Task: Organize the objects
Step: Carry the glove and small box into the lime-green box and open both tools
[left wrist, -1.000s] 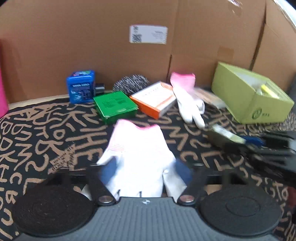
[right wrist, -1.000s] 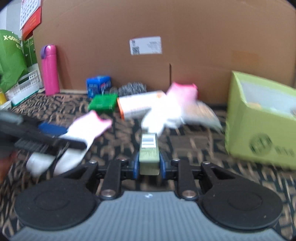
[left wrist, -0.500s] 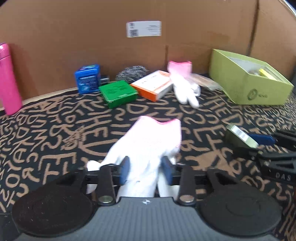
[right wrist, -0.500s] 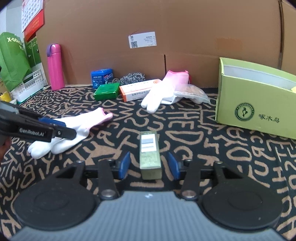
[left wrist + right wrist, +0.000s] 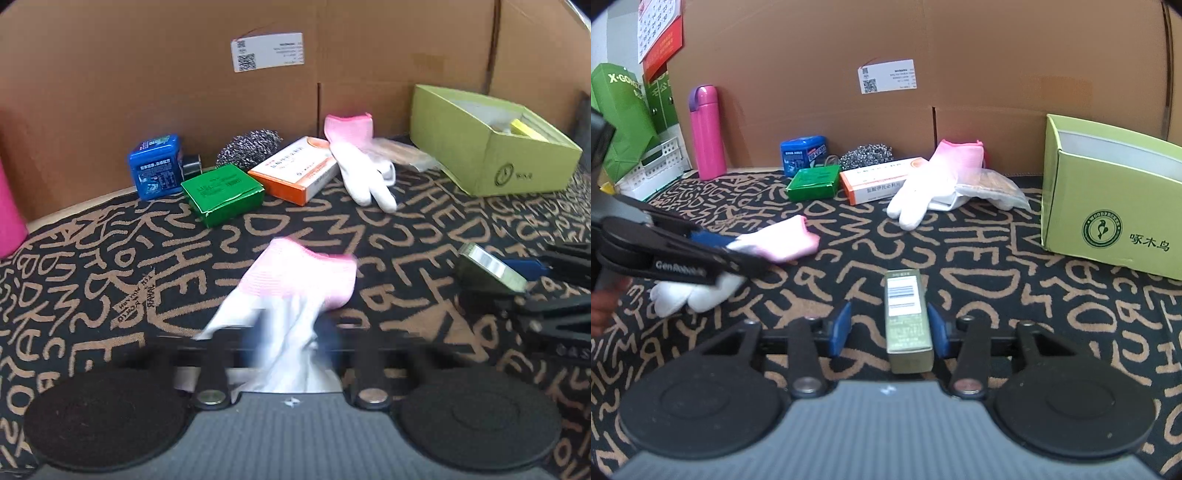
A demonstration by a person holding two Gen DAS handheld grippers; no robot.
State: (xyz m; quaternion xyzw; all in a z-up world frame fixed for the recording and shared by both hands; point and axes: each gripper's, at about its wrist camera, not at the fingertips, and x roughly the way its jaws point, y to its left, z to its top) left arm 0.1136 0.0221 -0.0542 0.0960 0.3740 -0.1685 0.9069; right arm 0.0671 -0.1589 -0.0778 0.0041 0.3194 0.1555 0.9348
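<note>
My left gripper (image 5: 290, 341) is shut on a white glove with a pink cuff (image 5: 295, 284), its fingers motion-blurred; the gripper also shows in the right wrist view (image 5: 713, 254) with the glove (image 5: 775, 243). My right gripper (image 5: 888, 326) is open, with a small olive-green box (image 5: 907, 317) lying on the patterned mat (image 5: 997, 280) between its fingers, against the right pad. That box also shows in the left wrist view (image 5: 489, 267). A second glove (image 5: 923, 184) lies near the back.
A lime-green open box (image 5: 1108, 206) stands at right. A blue tin (image 5: 803, 155), green box (image 5: 812, 182), orange-white box (image 5: 882, 181), steel scourer (image 5: 866, 155) and plastic bag (image 5: 993, 188) line the cardboard wall. A pink bottle (image 5: 707, 133) stands at left.
My left gripper closed on the near glove and is lifting it. My right gripper opened and let go of the olive-green box, which now lies on the mat.
</note>
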